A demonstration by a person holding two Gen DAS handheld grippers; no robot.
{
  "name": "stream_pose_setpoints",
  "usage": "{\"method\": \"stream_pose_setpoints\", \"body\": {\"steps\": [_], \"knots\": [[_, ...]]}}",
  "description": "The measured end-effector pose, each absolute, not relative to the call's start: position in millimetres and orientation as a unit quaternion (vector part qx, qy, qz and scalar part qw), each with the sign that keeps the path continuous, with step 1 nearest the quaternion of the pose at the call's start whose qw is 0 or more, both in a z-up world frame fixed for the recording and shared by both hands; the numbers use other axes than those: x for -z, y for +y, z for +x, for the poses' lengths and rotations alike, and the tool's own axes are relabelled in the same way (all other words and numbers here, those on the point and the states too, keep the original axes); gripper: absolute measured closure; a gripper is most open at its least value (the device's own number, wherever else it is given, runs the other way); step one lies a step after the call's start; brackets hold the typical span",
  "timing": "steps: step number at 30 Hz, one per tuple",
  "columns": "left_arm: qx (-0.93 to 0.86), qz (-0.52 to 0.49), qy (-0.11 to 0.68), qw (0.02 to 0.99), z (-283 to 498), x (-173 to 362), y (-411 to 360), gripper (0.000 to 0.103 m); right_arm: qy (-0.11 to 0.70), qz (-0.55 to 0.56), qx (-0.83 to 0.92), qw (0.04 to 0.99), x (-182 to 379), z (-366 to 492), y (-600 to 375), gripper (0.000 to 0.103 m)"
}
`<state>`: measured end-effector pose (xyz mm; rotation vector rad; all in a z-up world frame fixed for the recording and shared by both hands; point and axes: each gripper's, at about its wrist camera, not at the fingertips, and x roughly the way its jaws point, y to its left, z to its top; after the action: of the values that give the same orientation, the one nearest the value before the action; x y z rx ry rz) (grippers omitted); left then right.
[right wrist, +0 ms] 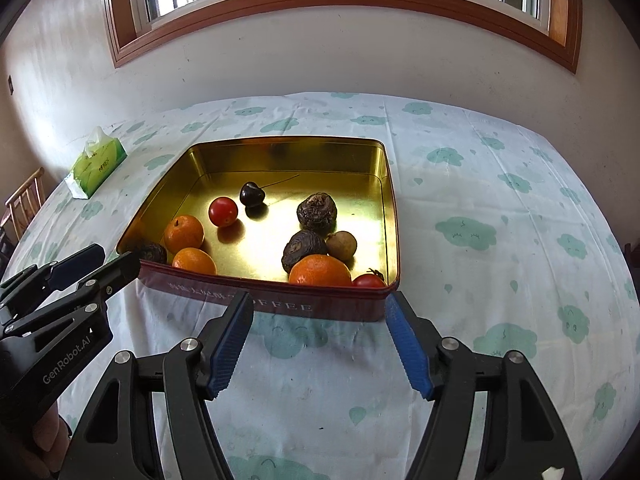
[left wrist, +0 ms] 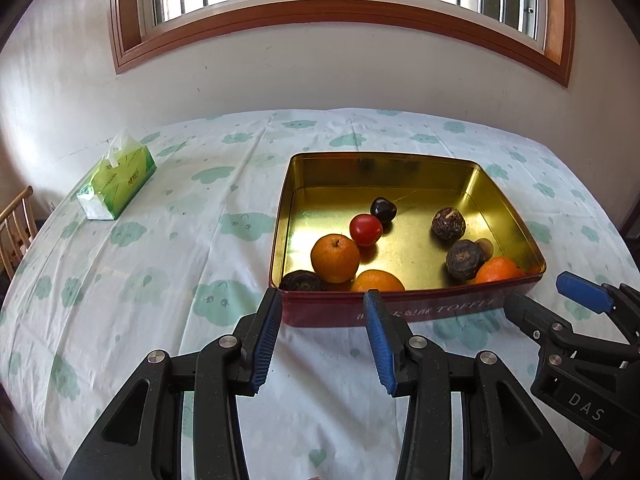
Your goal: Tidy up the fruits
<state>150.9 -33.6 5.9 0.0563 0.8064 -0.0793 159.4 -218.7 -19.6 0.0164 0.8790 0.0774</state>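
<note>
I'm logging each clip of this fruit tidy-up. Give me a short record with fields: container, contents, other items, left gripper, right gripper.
container: open tin, gold inside, on the tablecloth
contents: three oranges, two tomatoes, one cherry, three dark wrinkled fruits, one small tan fruit
other items: tissue pack far left of the tin
left gripper: open, empty, just short of the tin's near wall
right gripper: open, empty, just short of the near wall

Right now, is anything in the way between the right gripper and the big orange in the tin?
Yes. The tin's near wall stands between the right gripper and the big orange. It must come over it.
</note>
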Motion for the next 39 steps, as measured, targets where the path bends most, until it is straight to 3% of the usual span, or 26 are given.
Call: {"method": "stream_pose_setpoints", "body": {"steps": [11,39], "knots": [[0.035,0.026,0.400,0.915,128.9,0.3,-32.8,0.059,0.431,0.007,-0.040,0.901,25.3,136.1,-212.5,0.031],[0.039,0.025,0.404,0.914,114.5,0.5,-36.7,0.059,0.432,0.009,-0.039,0.901,22.7,123.8,-213.2,0.031]]}}
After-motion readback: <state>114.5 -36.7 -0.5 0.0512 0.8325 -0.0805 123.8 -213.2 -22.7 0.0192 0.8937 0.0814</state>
